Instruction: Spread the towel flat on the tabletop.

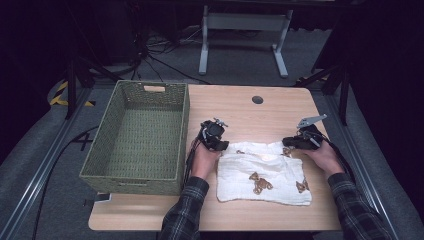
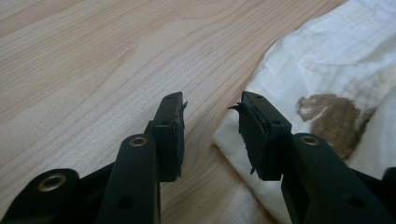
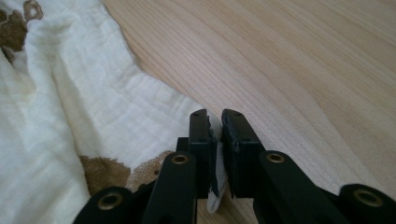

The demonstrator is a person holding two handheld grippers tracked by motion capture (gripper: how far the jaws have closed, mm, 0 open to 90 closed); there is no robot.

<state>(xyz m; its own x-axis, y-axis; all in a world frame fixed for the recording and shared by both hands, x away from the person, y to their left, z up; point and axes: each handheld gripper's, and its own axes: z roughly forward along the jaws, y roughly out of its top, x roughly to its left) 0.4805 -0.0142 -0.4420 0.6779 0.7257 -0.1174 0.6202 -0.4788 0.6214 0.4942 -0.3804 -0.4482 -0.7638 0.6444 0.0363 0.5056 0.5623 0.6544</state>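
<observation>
A white cloth (image 1: 265,175) with brown bear prints lies crumpled on the wooden table (image 1: 240,107), at its near right. My left gripper (image 1: 222,146) is at the cloth's far left corner. In the left gripper view its jaws (image 2: 210,100) stand open over bare wood, and the cloth's edge (image 2: 327,60) lies against the right jaw without being pinched. My right gripper (image 1: 286,142) is at the cloth's far right corner. In the right gripper view its jaws (image 3: 215,116) are closed on a thin fold of the cloth's edge (image 3: 70,93).
An empty green woven basket (image 1: 145,135) stands on the table's left side, close to my left hand. A round cable hole (image 1: 257,99) sits near the far edge. Beyond the table are a white desk frame (image 1: 245,22) and cables on the floor.
</observation>
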